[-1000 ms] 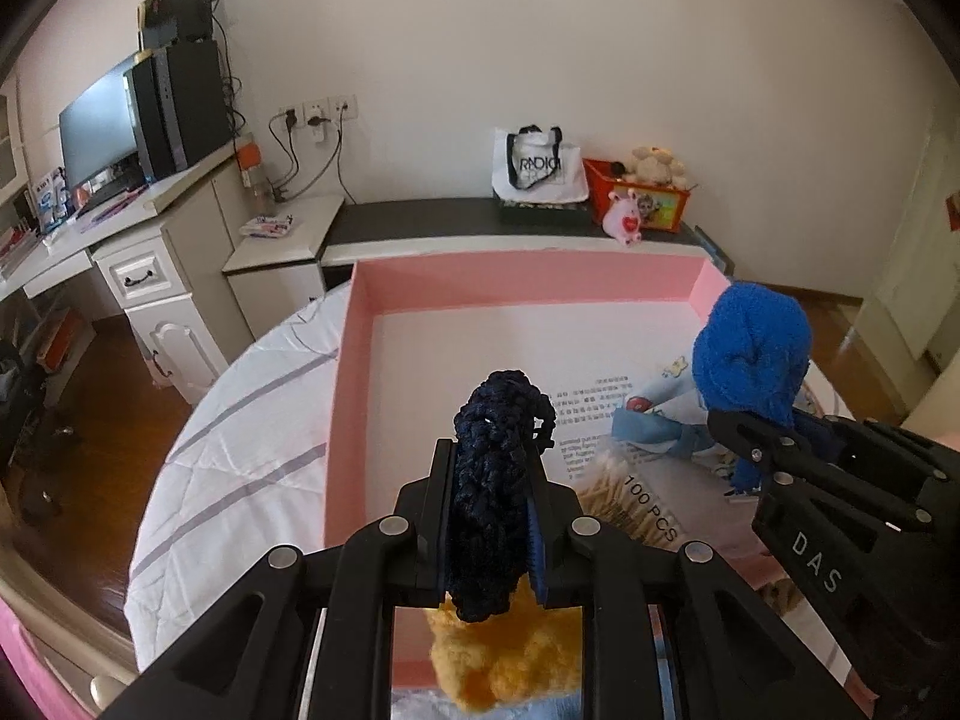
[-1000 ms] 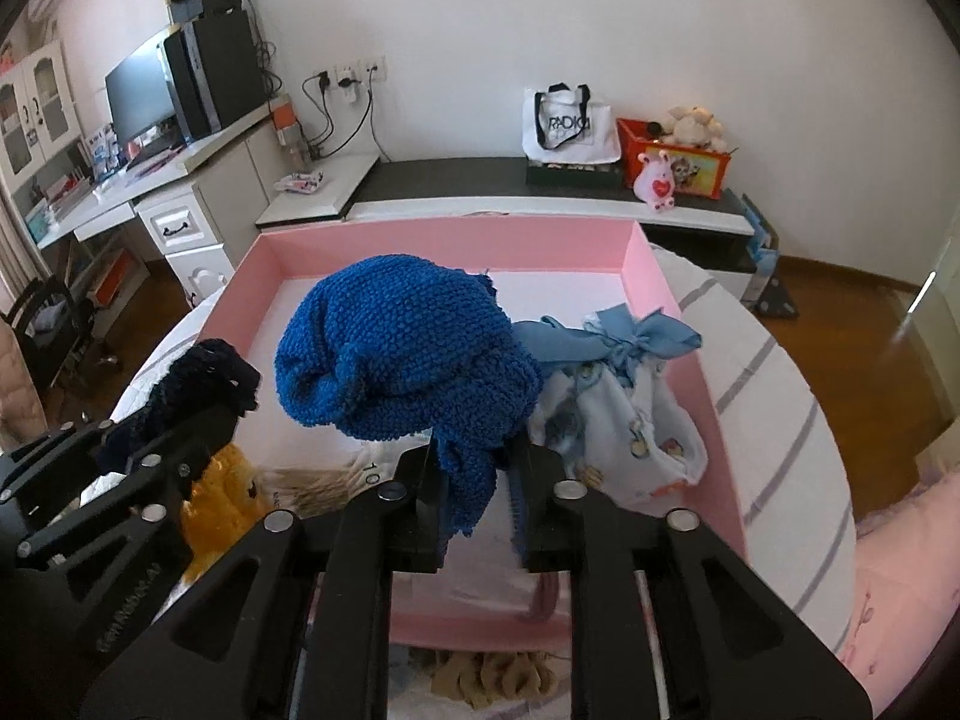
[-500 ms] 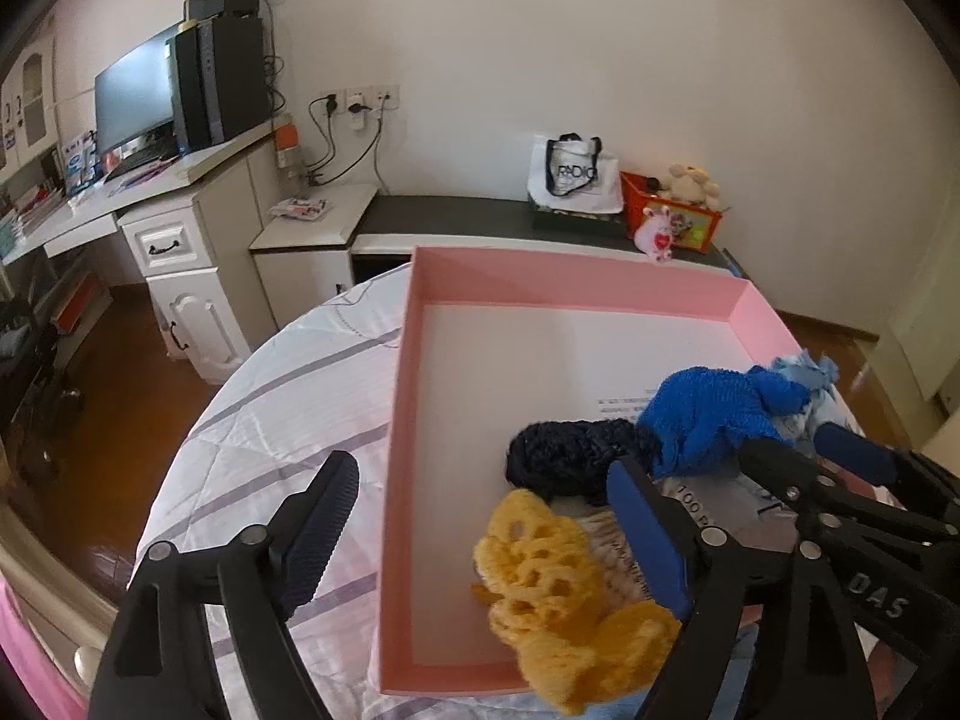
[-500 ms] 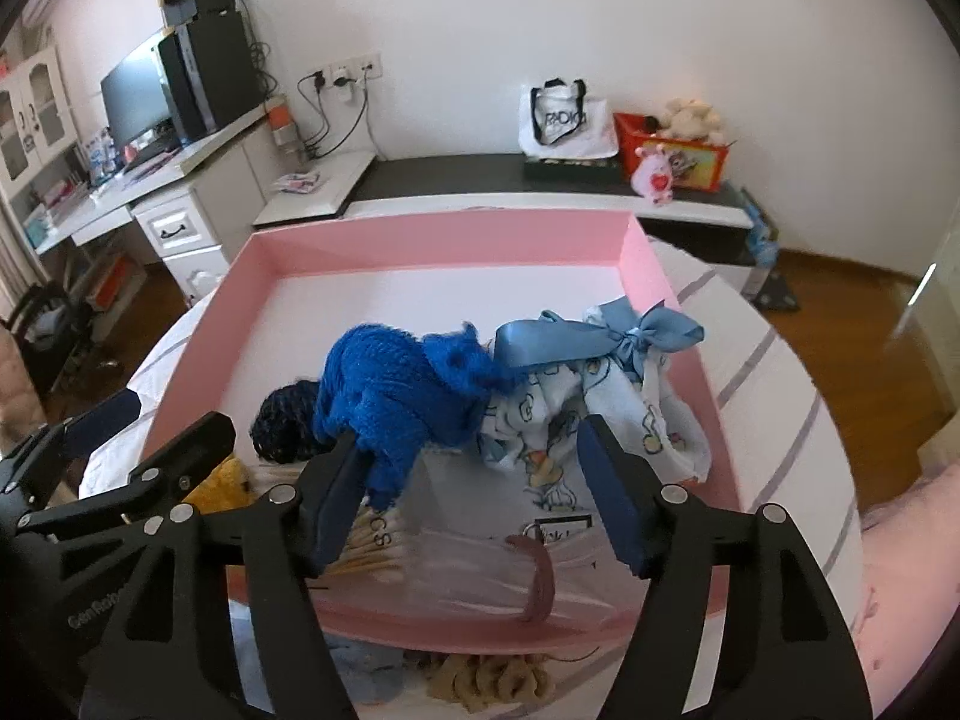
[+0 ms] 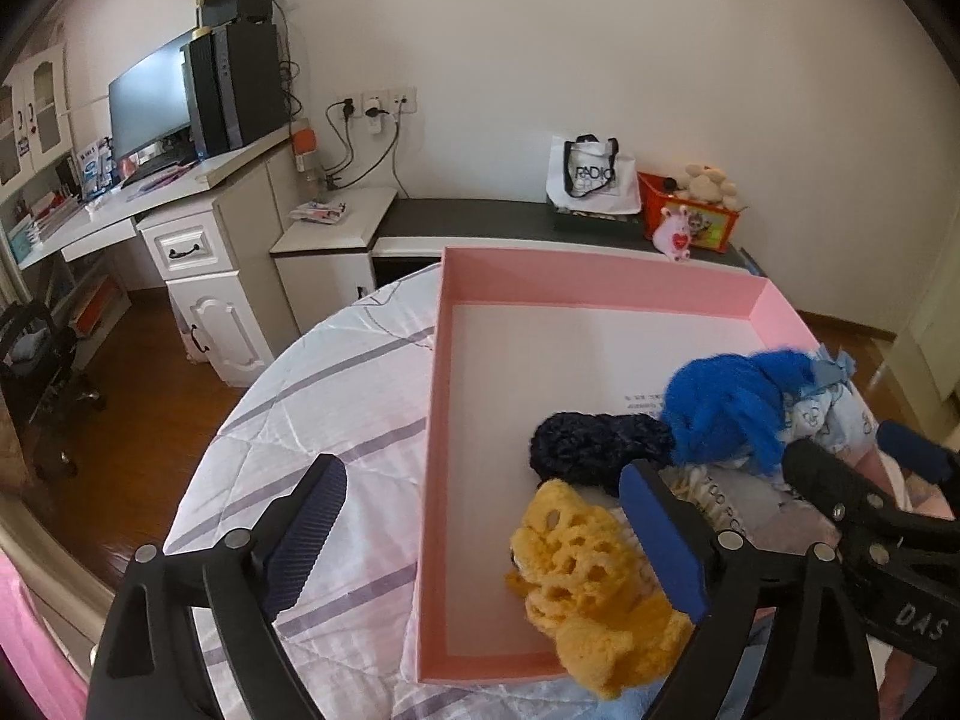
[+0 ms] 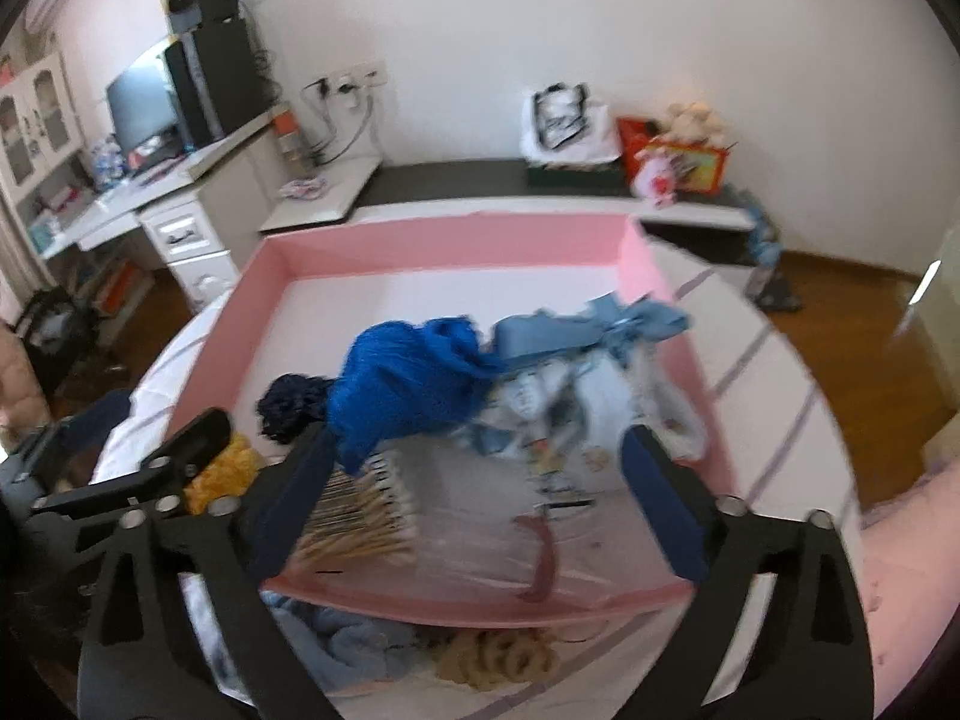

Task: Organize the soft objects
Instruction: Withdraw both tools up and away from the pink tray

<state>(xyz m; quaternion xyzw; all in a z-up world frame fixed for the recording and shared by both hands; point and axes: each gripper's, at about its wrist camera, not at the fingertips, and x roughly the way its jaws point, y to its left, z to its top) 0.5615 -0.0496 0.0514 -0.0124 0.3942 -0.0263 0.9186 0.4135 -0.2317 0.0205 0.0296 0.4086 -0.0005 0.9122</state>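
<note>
Soft objects sit in pink box [image 5: 438, 420]: yellow crochet [image 5: 591, 570] draped over near rim, navy knit [image 5: 594, 447], blue knit [image 6: 414, 387] farther. Left gripper [image 5: 483, 546] and right gripper [image 6: 474, 501] fingers apart, empty. Risk: yellow crochet may slip out. Right view blurred; items below near rim unclear.

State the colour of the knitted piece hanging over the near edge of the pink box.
Mustard yellow knitted piece, seen best in the left wrist view.
</note>
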